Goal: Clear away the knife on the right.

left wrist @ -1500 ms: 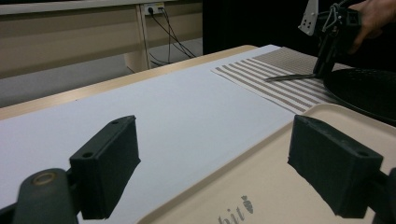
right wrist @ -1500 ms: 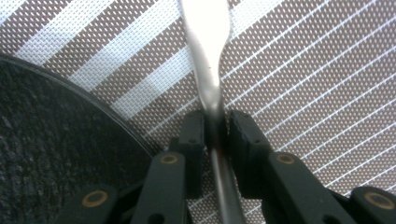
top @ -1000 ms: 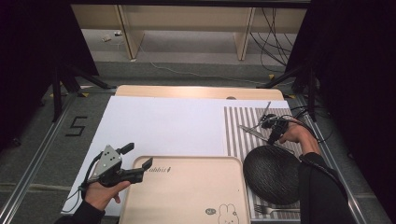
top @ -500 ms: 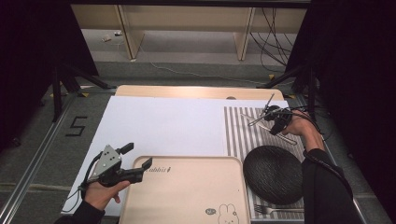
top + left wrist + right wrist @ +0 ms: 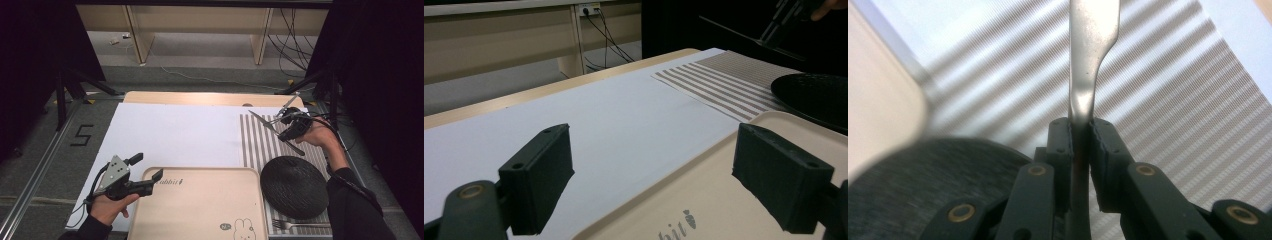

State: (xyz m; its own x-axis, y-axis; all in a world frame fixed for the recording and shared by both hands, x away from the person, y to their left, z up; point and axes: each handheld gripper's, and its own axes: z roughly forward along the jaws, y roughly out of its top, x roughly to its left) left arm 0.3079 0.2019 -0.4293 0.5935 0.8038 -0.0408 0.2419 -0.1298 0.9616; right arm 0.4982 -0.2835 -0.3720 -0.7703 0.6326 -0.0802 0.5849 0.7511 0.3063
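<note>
right gripper (image 5: 289, 129) is clamping a knife (image 5: 262, 121) tight between its jaws, holding it in the air over the striped placemat (image 5: 255, 145) at about 2 o'clock on the table. looks like table setting is partway: black plate (image 5: 294, 186) is sitting on the mat with nothing on it, fork (image 5: 300, 225) is lying at the mat's 6 o'clock edge, knife not yet placed. left gripper (image 5: 145, 173) is hovering at 7 o'clock, jaws wide, gripping nothing, over the corner of the bare beige tray (image 5: 200, 210).
</note>
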